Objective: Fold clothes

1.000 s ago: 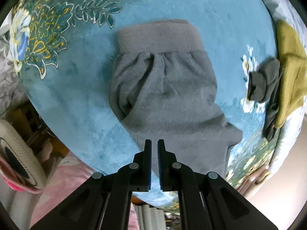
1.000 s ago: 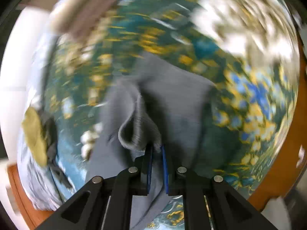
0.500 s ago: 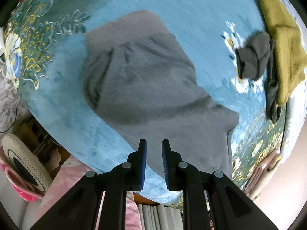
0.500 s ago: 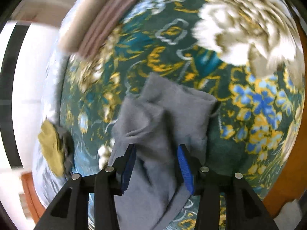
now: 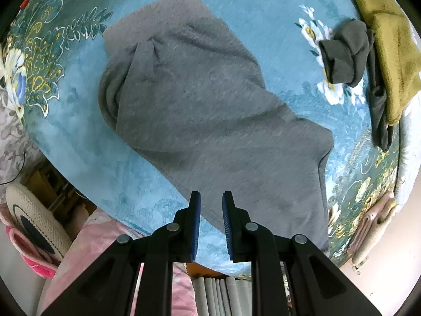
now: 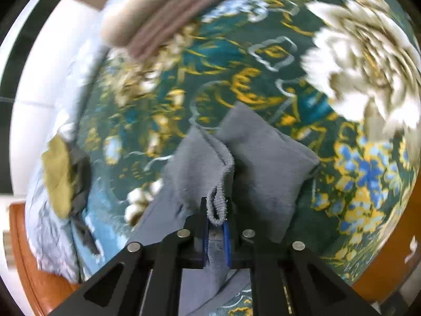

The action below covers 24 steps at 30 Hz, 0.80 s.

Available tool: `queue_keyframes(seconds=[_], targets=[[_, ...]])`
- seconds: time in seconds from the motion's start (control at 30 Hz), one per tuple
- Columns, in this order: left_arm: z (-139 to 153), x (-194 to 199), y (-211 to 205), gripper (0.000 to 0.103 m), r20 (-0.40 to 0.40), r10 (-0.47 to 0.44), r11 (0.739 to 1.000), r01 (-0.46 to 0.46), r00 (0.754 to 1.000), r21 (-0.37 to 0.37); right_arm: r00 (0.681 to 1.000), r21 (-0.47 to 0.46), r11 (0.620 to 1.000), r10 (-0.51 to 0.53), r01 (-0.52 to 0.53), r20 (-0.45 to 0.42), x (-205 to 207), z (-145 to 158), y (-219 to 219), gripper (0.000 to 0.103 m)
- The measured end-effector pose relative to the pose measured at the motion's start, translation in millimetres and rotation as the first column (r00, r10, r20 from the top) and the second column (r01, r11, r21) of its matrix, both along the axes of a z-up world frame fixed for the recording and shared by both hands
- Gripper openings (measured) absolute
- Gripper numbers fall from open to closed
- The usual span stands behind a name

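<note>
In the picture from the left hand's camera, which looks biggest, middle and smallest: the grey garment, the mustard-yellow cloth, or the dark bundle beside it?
1. Grey garment, by far the largest.
2. Mustard-yellow cloth, though the picture's edge cuts it off.
3. Dark bundle, smallest.
All three lie on the bedspread, so nearness hardly skews this.

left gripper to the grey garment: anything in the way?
Nothing visible. The left gripper hangs open over the near edge of the grey garment, with only blanket around it. The dark clothes lie off to the side. The right gripper is shut on the garment's hem.
</note>
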<state>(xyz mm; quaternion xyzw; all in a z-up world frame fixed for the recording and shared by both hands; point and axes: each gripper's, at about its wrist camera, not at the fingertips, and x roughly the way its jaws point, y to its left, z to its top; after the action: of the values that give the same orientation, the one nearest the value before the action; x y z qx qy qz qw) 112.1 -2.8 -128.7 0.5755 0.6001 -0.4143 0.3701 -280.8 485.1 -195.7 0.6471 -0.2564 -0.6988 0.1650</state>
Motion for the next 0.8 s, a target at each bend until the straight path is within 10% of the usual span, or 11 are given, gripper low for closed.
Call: queue_keyframes(seconds=[0.13,0.43,0.57,0.8], targets=[[0,-6,4,0.016,-0.012,-0.021,1.000,0.021,1.000,-0.002,0.993,-0.055,0.995,-0.093,0.088,-0.080,-2,19,41,0.008],[-3,-6,10,0.017,0.011,-0.039,0.999,0.038,0.999,0.008,0.960,-0.042,0.968,-0.240,0.249,0.146,4,-54,82,0.013],[-2,-7,11,0.026,0.013,-0.033,0.999,0.033,0.999,0.002,0.967,-0.022,0.973,-0.225,0.230,0.123,5,-51,86,0.047],[2,-13,17,0.026,0.010,-0.065,0.998,0.065,0.998,-0.005,0.939,-0.106,0.946,-0.282,0.306,0.197,4,-75,87,0.047]])
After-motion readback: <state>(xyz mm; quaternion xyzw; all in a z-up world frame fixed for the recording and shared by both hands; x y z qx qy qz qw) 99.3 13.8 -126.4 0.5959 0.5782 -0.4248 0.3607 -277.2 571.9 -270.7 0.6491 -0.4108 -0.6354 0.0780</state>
